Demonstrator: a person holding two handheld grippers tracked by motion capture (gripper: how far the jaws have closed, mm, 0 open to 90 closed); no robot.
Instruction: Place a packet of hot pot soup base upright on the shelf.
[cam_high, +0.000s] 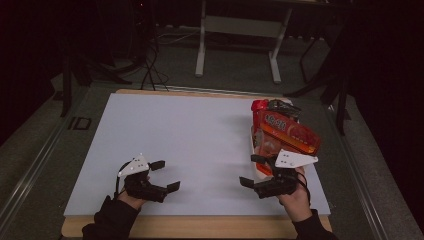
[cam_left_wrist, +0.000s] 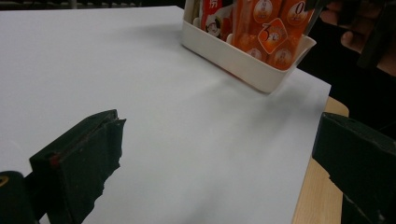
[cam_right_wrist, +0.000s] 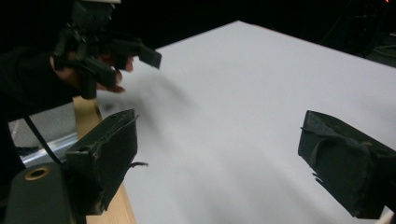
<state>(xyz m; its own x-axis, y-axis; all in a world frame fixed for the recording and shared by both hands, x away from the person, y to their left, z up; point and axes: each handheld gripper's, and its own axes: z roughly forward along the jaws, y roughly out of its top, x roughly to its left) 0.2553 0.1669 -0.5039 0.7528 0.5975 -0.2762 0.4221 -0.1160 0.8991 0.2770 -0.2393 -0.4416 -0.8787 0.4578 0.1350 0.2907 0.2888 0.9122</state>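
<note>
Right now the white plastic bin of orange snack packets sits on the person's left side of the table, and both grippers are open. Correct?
Not quite. The high view shows the white plastic bin of orange snack packets on the person's right side, beside the right gripper. Both grippers are open.

A white board (cam_high: 190, 145) covers most of the table, lying flat and square to it. The wooden tabletop (cam_high: 200, 226) shows as a strip along the near edge and as a thin line along the far edge (cam_high: 165, 92). Beyond the table, on grey floor (cam_high: 235, 70), stands a light metal frame (cam_high: 240, 25) with two legs ending in flat feet. Black cables (cam_high: 150, 65) hang and run across the floor at the far left. A metal rail (cam_high: 30, 165) runs along the table's left side, bearing dark lettering (cam_high: 79, 123). The surroundings are dark and cannot be made out.
</note>
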